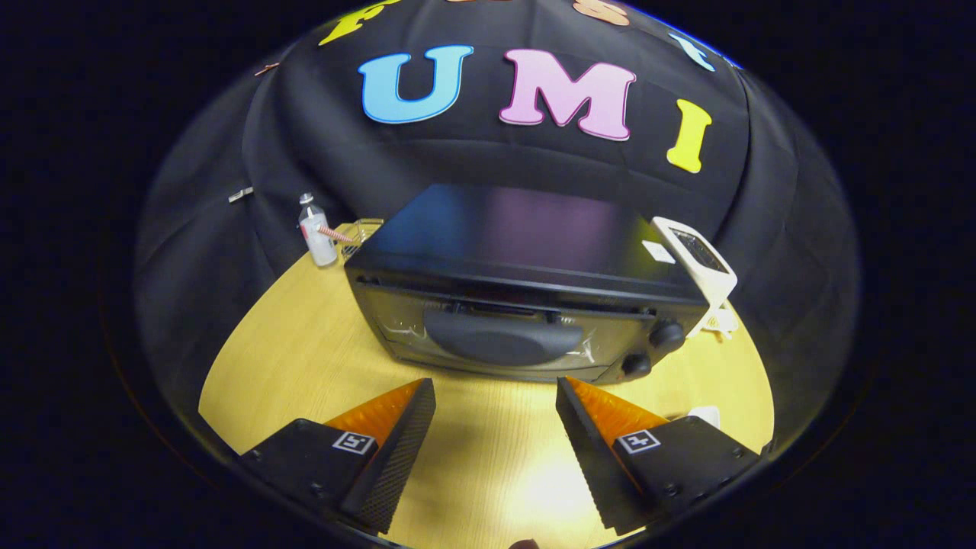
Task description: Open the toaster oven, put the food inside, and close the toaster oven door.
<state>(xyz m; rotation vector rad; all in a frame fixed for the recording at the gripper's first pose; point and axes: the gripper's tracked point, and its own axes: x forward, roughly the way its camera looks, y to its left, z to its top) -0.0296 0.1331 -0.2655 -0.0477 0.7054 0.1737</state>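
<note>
Claw (496,396) spread wide, pinching nothing, bare desk (290,358) showing between its two fingers (400,435). Held above the desk, pointed at the toaster oven (526,305), fingertips short of its front and not touching it.

Toaster oven standing just ahead of the fingers, squarely on the pale wooden desk, black, with a flat glossy top. Door (503,335) shut, upright, glass front with a broad dark handle (499,341) across its middle. Two round knobs (666,335) stacked one above the other beside the door, on the oven's right end, the lower one (635,366) closer to the desk.

Beyond the oven's left rear corner, a small white bottle (314,232) standing upright near the cloth wall, with a clear container (364,229) just beside it, partly hidden by the oven. Leaning against the oven's right rear corner, a white device (698,263) with a dark face, tilted. Near the right finger, a small white object (705,415) lying on the desk, mostly hidden, kind not clear.
</note>
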